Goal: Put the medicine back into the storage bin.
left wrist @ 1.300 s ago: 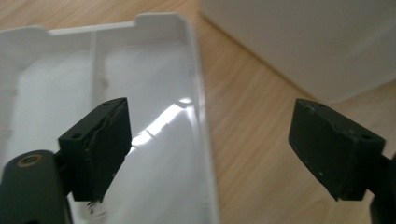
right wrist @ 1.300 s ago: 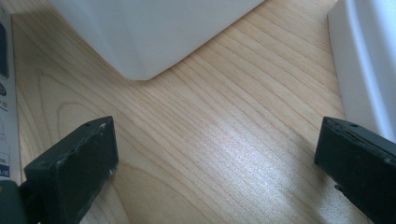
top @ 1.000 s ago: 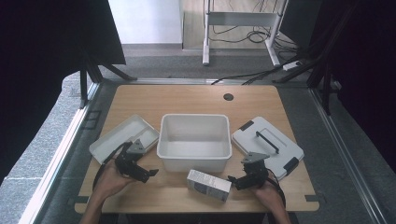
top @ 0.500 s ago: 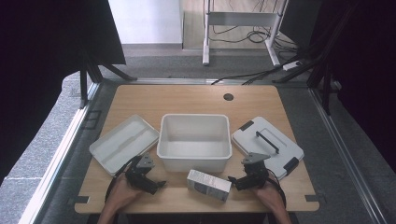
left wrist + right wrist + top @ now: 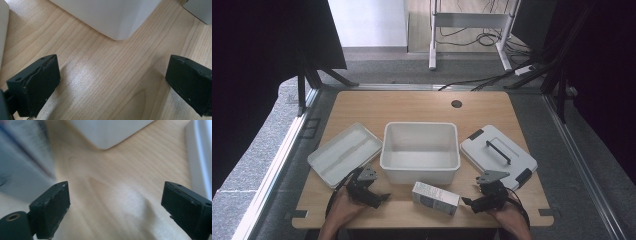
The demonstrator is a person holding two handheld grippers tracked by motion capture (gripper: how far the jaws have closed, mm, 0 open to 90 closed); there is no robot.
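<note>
High view: I hold my left hand-held gripper (image 5: pixel 384 196) at the near left of the table (image 5: pixel 422 107), just in front of the white bin (image 5: pixel 420 151) and near the shallow white tray (image 5: pixel 343 153). Its jaws stand spread with bare wood between them; in the left gripper view a near corner of the bin (image 5: pixel 117 20) sits ahead of them, apart from both.

My right hand-held gripper (image 5: pixel 465 202) is at the near right, its tips pointing left toward the small carton (image 5: pixel 435 197), which lies on its side on the table just in front of the bin. The jaws are spread wide, though they have just been closing a little, and nothing is between them. In the right gripper view the carton (image 5: pixel 22 167) is a blur just beyond the left-hand jaw; whether it touches I cannot tell. The grey lid (image 5: pixel 498 154) with its handle lies on the table to the right of the bin.
</note>
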